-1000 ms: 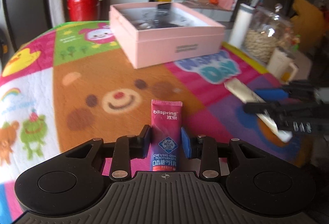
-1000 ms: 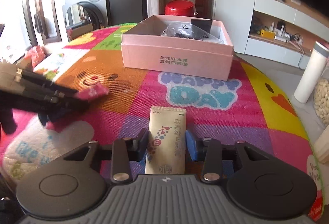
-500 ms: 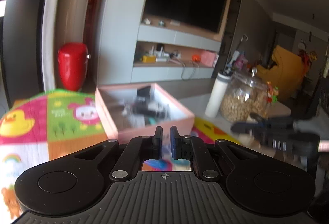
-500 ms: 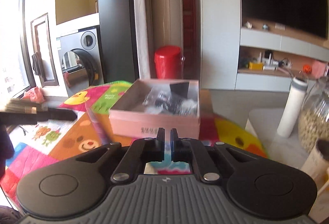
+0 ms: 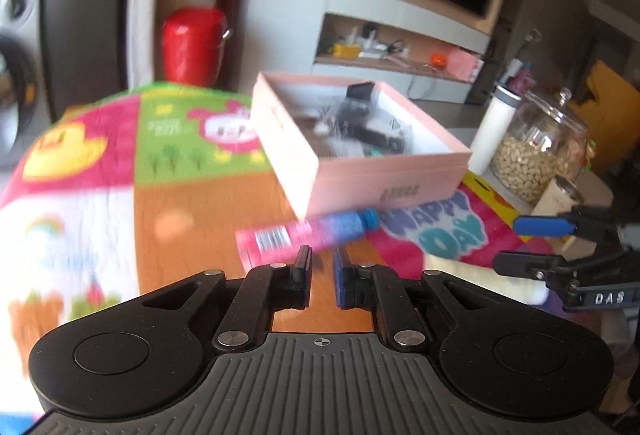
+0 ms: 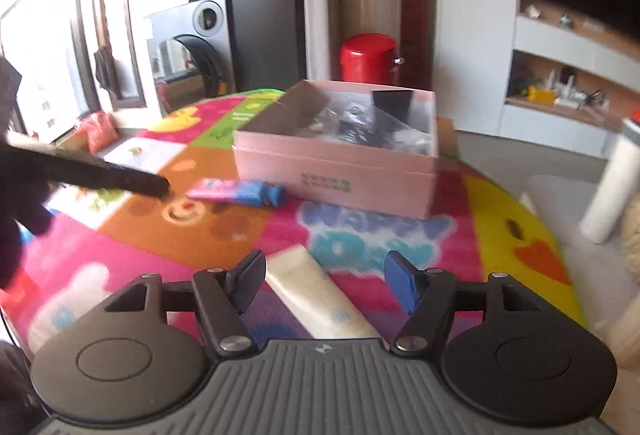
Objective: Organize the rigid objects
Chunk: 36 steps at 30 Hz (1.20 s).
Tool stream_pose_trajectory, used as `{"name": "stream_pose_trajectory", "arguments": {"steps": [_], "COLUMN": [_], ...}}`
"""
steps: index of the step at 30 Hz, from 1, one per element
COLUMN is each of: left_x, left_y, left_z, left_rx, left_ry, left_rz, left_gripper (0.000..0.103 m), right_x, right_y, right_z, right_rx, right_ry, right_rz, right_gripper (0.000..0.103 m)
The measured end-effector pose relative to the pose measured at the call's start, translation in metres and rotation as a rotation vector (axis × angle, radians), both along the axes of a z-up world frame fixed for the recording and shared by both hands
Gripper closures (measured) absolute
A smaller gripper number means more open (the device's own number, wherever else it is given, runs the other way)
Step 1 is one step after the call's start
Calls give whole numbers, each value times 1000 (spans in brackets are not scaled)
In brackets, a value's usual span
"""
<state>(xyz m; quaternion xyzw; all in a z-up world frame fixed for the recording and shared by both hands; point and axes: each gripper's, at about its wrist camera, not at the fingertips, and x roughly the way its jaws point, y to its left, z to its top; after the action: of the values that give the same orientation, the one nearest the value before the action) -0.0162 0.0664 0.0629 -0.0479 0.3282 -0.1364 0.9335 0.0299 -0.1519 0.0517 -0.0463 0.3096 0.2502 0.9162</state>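
A pink and blue toothpaste tube lies sideways on the colourful mat just in front of the pink box, also in the right wrist view. My left gripper hovers just before the tube, jaws a narrow gap apart, holding nothing. A cream tube lies on the mat between the wide-open jaws of my right gripper, not clamped. The right gripper also shows in the left wrist view. The pink box holds dark bagged items.
A red canister stands behind the table. A white bottle and a glass jar of nuts stand at the right. The mat's round edge drops off to the right.
Both grippers were raised and shut half a second ago; now they are lowered toward the mat and opened. Both tubes lie in new positions compared with one second ago.
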Motion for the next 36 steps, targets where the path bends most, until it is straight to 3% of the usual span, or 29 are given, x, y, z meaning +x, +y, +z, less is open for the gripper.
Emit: {"name": "stream_pose_trajectory", "arguments": {"steps": [2, 4, 9, 11, 12, 16, 18, 23, 28, 31, 36], "left_x": [20, 48, 95, 97, 92, 63, 48, 33, 48, 57, 70], "left_y": [7, 20, 54, 61, 62, 61, 54, 35, -13, -31, -59], "left_z": [-2, -9, -36, -47, -51, -56, -54, -34, -30, -29, -41], "left_rx": [-20, -88, -194, -240, -253, -288, -259, -180, 41, 61, 185], "left_ry": [-10, 30, 130, 169, 163, 171, 166, 99, 55, 23, 51], "left_rz": [-53, -90, -62, -88, -99, -164, -183, -137, -163, -199, -221], "left_gripper": [90, 89, 88, 88, 87, 85, 84, 84, 83, 83, 68], "right_x": [10, 15, 13, 11, 10, 13, 12, 13, 9, 10, 10], "right_y": [10, 15, -7, -24, -33, -63, -66, -52, -37, -39, -39], "right_z": [-3, -8, -24, -30, -32, -44, -46, -51, -52, -53, -53], "right_rx": [-15, -34, -41, -12, 21, 182, 229, 218, 132, 147, 135], "right_ry": [4, 11, 61, 90, 102, 187, 188, 157, 112, 113, 120], "right_rz": [-2, 4, -66, -120, -151, -229, -236, -216, -219, -217, -207], "right_gripper": [37, 37, 37, 34, 28, 23, 17, 0, 0, 0, 0]}}
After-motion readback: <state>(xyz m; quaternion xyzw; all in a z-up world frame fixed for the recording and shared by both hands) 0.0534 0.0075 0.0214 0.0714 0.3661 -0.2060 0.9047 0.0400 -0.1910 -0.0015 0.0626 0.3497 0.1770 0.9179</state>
